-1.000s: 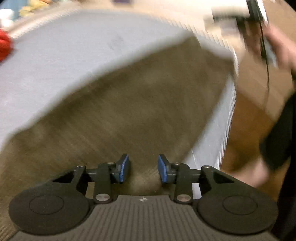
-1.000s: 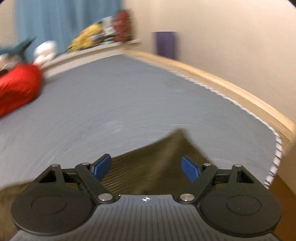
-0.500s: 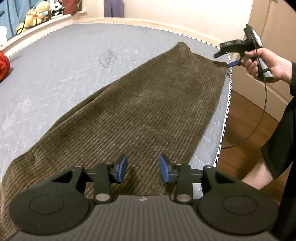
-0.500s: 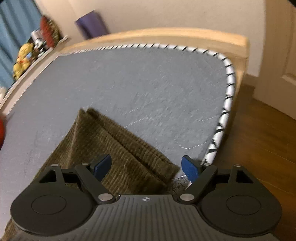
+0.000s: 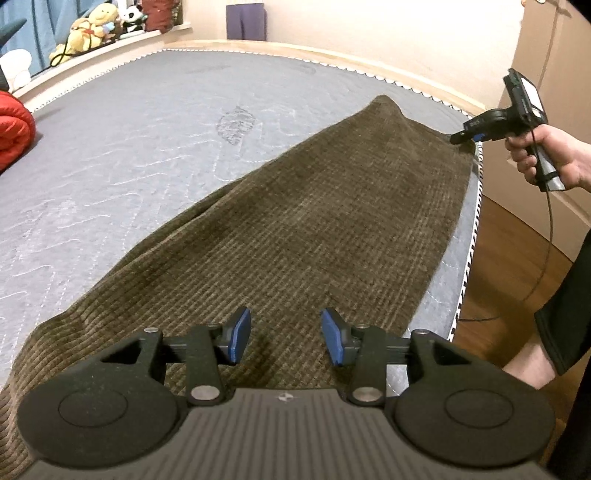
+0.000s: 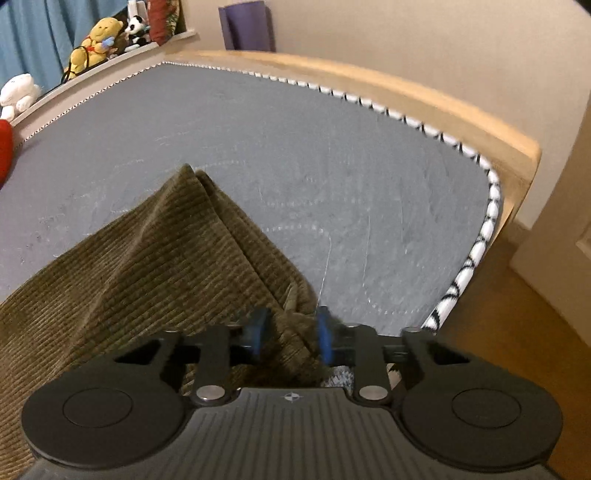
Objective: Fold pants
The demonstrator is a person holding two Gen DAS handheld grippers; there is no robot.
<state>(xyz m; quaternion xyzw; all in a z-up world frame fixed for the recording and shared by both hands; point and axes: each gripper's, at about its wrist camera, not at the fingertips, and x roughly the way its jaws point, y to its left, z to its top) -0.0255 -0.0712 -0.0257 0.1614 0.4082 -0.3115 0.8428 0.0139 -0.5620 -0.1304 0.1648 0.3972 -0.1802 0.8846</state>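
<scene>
Olive-brown corduroy pants (image 5: 314, 221) lie folded lengthwise on the grey mattress (image 5: 147, 129), running from near me to the far right corner. My left gripper (image 5: 284, 341) hovers over the near end; its jaws are opening, with nothing between them. In the right wrist view, my right gripper (image 6: 290, 332) is at the far corner of the pants (image 6: 147, 266), by the mattress edge. Its jaws are closing, and the bunched corner fills the gap between the blue pads. The left wrist view shows a hand (image 5: 554, 155) holding that right gripper (image 5: 458, 138) at the corner.
A red bundle (image 5: 11, 129) lies at the mattress's far left. Plush toys (image 5: 88, 33) sit on a ledge behind, beside a purple roll (image 5: 245, 22). A wooden bed frame (image 6: 406, 88) borders the mattress. Wood floor (image 5: 517, 258) and the person's leg are at right.
My right gripper came down onto the far corner of the pants and its jaws closed in on the fabric. My left gripper's jaws widened a little and it rose slightly.
</scene>
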